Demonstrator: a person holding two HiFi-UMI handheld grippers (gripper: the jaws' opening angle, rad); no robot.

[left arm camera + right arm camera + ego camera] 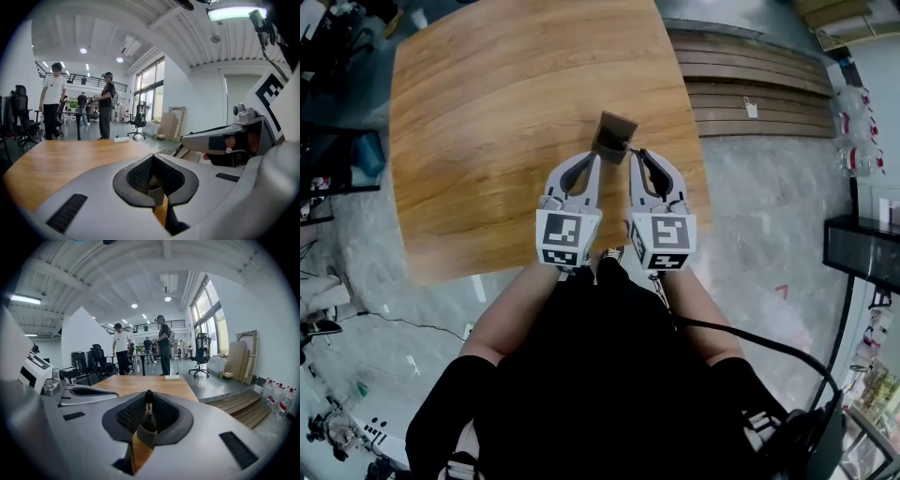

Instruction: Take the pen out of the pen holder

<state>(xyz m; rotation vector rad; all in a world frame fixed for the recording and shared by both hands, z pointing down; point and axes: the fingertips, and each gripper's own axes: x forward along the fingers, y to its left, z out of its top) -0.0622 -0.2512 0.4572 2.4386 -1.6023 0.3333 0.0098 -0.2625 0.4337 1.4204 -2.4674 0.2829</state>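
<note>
Head view: your left gripper (pixel 597 156) and right gripper (pixel 636 154) both reach the pen holder (pixel 614 131), which stands upright on the wooden table (pixel 487 112), towards the table's 5 o'clock corner; the left comes in at the holder's 7 o'clock, the right at its 5 o'clock; the holder's inside reads dark here, so its contents can't be judged.

Left gripper view: the jaws are drawn together, tips meeting; a grey piece, probably the holder, shows in the hollow behind them; I cannot tell whether they nip its wall; bear down on this side so the holder doesn't lift.

Right gripper view: the jaws are clamped on the pen (pixel 148 404), a thin dark shaft rising towards 12 o'clock out of the grey holder below; pull straight along the shaft, without tilting, until the pen clears the rim; no second pen shows.
</note>
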